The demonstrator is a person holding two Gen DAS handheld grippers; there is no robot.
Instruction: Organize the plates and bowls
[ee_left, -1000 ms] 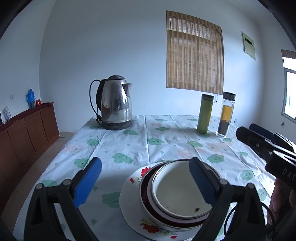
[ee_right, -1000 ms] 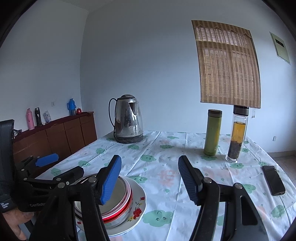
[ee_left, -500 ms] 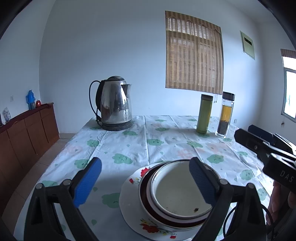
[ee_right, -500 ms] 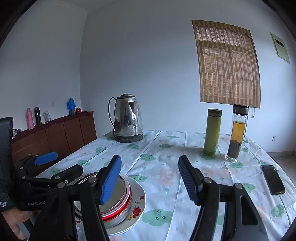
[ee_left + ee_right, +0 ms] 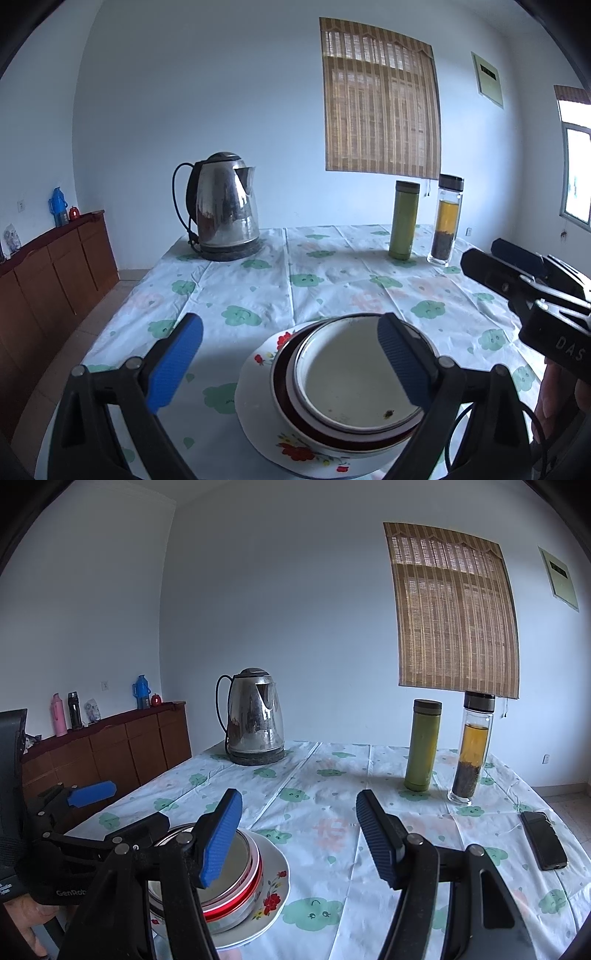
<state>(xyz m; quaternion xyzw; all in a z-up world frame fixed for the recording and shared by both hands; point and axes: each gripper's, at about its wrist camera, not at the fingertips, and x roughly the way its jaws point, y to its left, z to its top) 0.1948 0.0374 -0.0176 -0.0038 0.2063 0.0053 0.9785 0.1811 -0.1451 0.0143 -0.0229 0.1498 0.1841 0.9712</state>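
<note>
Left gripper: the left gripper (image 5: pixel 290 363) has its blue-padded fingers (image 5: pixel 175 363) spread wide and holds nothing; it hovers over the stack, its right pad in front of the bowl's rim with no sure contact.
Right gripper: the right gripper (image 5: pixel 297 836) stands about half open over bare cloth, just to the right of the stack, with nothing between its ribbed blue pads (image 5: pixel 221 836).
Stack: a white enamel bowl with a pale rim (image 5: pixel 349 374) sits nested in a wider dish with a dark red band (image 5: pixel 286 395), and both rest on a white round plate with red flower print (image 5: pixel 255 404). From the right wrist view the red band shows bright around the nested pieces.
Where it sits: at the near edge of the table (image 5: pixel 258 291), towards its middle, on a white cloth with green cloud faces.
Further back: a steel electric kettle with a black handle (image 5: pixel 225 206) at the far left corner; an olive-green flask (image 5: pixel 404 219) and a clear glass bottle of amber tea (image 5: pixel 447 221) upright side by side at the far right; a black phone (image 5: pixel 543 840) lying flat near the right edge.
Done: the dishes in view look already gathered into one nested pile, largest underneath.
Left: no other loose plate or bowl shows on the table, so the task seems at or close to its end; whether the pile must go elsewhere I cannot tell.
</note>
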